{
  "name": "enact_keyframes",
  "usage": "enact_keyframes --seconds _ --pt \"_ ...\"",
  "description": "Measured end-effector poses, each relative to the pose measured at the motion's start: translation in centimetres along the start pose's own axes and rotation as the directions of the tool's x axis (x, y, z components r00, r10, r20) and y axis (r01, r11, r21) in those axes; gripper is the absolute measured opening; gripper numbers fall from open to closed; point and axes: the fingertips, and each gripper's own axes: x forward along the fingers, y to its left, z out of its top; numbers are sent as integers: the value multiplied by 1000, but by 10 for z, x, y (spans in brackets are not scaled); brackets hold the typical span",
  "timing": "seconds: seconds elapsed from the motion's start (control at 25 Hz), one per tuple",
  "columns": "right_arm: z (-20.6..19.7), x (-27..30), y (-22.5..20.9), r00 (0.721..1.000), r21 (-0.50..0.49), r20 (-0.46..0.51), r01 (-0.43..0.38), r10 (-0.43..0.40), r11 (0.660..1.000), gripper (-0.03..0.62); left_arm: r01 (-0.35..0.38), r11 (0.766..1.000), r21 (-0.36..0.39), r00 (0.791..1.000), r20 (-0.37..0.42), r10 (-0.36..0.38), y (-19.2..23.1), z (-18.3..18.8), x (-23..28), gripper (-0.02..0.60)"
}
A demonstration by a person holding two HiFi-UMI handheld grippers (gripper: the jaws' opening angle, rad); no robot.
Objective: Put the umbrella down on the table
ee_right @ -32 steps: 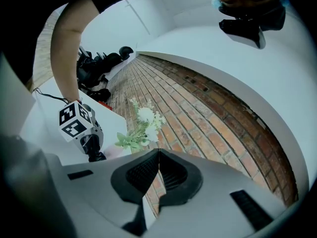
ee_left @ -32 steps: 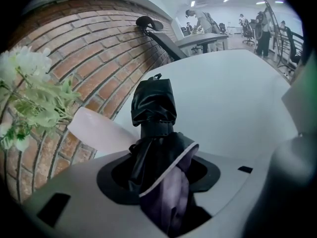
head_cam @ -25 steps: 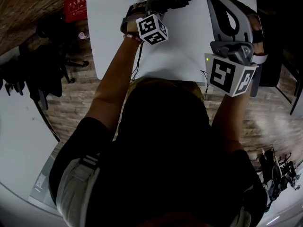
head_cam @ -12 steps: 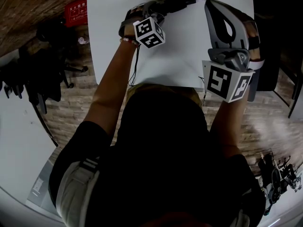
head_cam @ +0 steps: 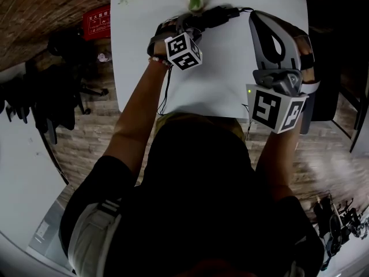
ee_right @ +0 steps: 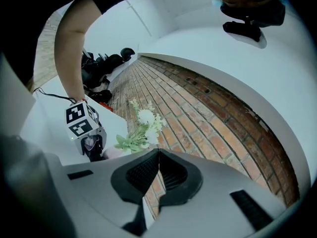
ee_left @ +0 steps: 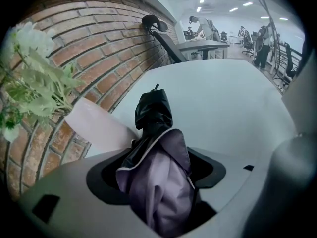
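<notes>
Folded black-and-lilac fabric umbrella [ee_left: 151, 108] is laid on white desk [ee_left: 233, 108]; left tongs [ee_left: 158, 182], just opened wide around it, should be withdrawn; right tongs [ee_right: 157, 175] are shut, empty.

Found head view dim and underexposed, with the white table [head_cam: 230, 68] the only bright area (flat, mild glare) and the person's dark clothing [head_cam: 202, 201] crushed to black. Noted fisheye bending and black vignetting at every corner in all three views. Traced light in left gripper view to ceiling lights [ee_left: 201, 8]; far room soft. Recorded even, soft wash on brick wall [ee_right: 208, 108] in right gripper view.
</notes>
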Motion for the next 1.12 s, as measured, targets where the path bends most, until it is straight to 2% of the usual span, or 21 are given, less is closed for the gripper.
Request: enact_keyframes --seconds 1.12 --pt "3 -11 -3 1000 -15 22 10 -9 1000 29 -43 999 -18 999 33 44 12 18 -14 330"
